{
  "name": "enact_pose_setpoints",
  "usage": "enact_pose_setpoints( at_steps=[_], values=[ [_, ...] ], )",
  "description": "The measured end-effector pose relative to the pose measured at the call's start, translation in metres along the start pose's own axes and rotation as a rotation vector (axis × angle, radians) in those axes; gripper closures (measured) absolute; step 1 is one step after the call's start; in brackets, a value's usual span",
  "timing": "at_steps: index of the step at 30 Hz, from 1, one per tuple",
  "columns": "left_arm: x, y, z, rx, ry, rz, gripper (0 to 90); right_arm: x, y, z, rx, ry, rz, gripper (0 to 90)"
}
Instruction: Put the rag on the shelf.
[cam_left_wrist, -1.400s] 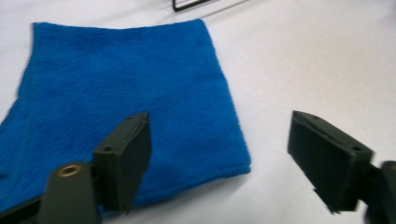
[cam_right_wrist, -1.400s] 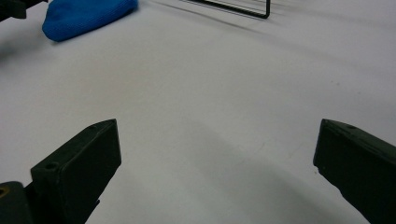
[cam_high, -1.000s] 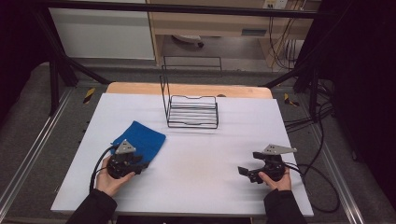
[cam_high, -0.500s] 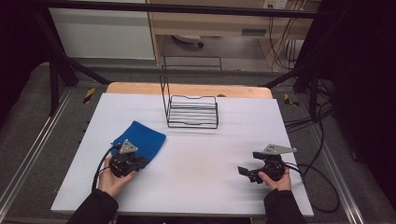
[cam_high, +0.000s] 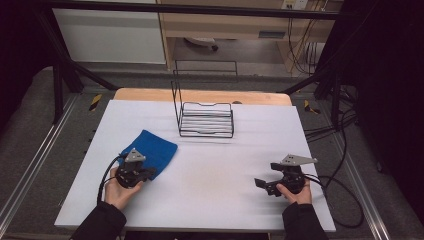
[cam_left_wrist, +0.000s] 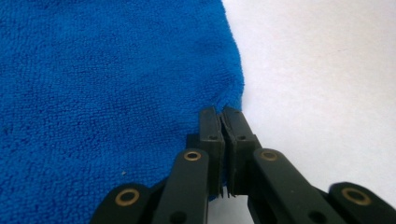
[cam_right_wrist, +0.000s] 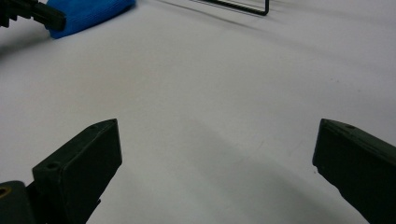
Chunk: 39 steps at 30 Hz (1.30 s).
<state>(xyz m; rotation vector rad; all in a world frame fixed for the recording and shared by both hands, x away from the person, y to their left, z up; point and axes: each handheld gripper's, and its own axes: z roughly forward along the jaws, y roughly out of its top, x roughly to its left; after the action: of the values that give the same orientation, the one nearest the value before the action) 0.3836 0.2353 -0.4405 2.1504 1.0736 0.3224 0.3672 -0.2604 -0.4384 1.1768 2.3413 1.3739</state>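
Closed now on the near edge of the blue cloth (cam_left_wrist: 107, 93): left gripper (cam_left_wrist: 222, 116), jaws just drawn together from a part-open stance, tips meeting with a pinch of terry caught between them at the cloth's rounded corner. Little else shifted against the earlier high views; both hands planted where they were. Reads as the grasp made and a lift, drag or fold of the cloth ready to start, though how much fabric is truly nipped cannot be judged from so thin a bite.

Lying flat on the white table (cam_high: 215, 190), left of centre, with the left gripper (cam_high: 134, 170) at its near side: blue cloth (cam_high: 150, 147). Further back, about mid-table: black wire rack (cam_high: 206, 117), tall back frame upright, low basket part holding nothing. Over at the right, well apart from cloth and rack: right gripper (cam_high: 265, 184), jaws spread wide, gripping nothing, only bare tabletop between them in the right gripper view (cam_right_wrist: 217, 158).
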Motion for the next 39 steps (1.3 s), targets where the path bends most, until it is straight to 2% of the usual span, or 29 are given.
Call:
enact_pose_setpoints(
  at_steps=[6,13,16,22,28,31,33,34,35,36,39],
  values=[
    [-0.007,0.003,-0.005,-0.01,-0.032,0.023,87.9,0.0,0.0,-0.001,-0.006,0.004,0.003,1.9],
    [-0.015,0.003,-0.01,-0.029,-0.078,0.013,87.9,0.0,0.0,-0.001,-0.004,0.004,0.004,2.0],
    [-0.02,0.003,-0.01,-0.03,-0.096,0.021,87.9,0.0,0.0,-0.001,-0.004,0.006,0.004,2.0],
    [-0.038,0.006,-0.011,-0.046,-0.152,0.044,88.0,0.0,0.0,-0.001,-0.004,0.006,0.006,2.0],
    [-0.06,0.007,-0.009,-0.059,-0.234,0.056,87.8,0.0,0.0,-0.001,-0.002,0.005,0.004,2.0],
    [-0.066,0.007,-0.005,-0.056,-0.246,0.066,86.4,0.0,0.0,-0.001,-0.002,0.008,0.004,2.1],
    [-0.064,0.006,-0.003,-0.054,-0.241,0.064,80.9,0.001,0.0,-0.001,-0.004,0.009,0.006,2.1],
    [-0.063,0.006,-0.004,-0.057,-0.238,0.059,74.9,0.001,0.0,-0.001,-0.005,0.009,0.006,2.1],
    [-0.061,0.007,-0.006,-0.066,-0.234,0.049,74.9,0.001,0.0,-0.001,-0.005,0.009,0.006,2.1],
    [-0.059,0.007,-0.009,-0.079,-0.228,0.048,64.9,0.001,0.0,-0.001,-0.006,0.009,0.007,2.1],
    [-0.048,0.007,-0.021,-0.095,-0.184,0.033,54.0,0.001,0.0,-0.001,-0.005,0.009,0.004,2.1]
  ],
)
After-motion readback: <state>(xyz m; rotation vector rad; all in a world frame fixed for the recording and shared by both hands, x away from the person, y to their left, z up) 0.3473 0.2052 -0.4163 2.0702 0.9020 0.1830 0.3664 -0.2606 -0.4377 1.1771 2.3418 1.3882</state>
